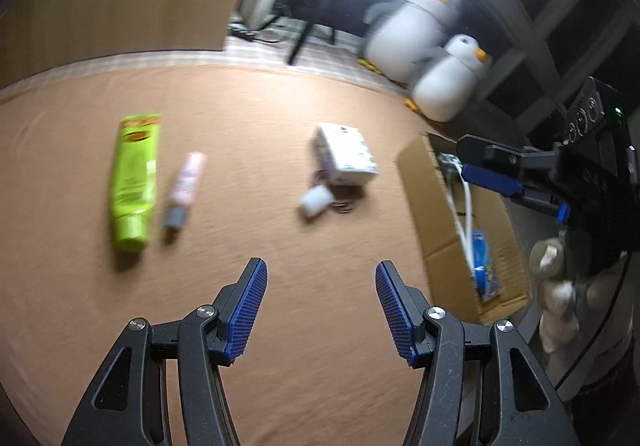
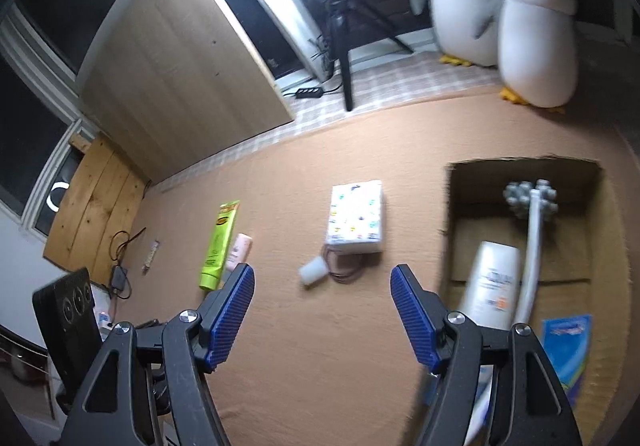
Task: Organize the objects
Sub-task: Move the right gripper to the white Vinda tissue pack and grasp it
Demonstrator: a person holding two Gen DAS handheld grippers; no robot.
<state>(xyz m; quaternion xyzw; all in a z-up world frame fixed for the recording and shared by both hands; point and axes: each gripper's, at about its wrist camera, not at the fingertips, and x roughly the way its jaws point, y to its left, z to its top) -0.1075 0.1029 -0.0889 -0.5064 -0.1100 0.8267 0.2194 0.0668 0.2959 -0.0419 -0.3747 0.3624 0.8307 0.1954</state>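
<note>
done: white bottle, massager, blue packet in cardboard box, right
left: green tube, pink tube, tissue pack, small white cap on worktop
left gripper: fingers apart, empty
right gripper: fingers apart, empty

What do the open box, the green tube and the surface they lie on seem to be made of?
The open box looks like brown corrugated cardboard: matte, with rough torn edges and folded flaps. The green tube seems to be soft plastic with a slight sheen, a flat crimped end and a screw cap. The surface appears to be a matte orange-brown cloth or mat with fine weave; blur leaves it open.
</note>
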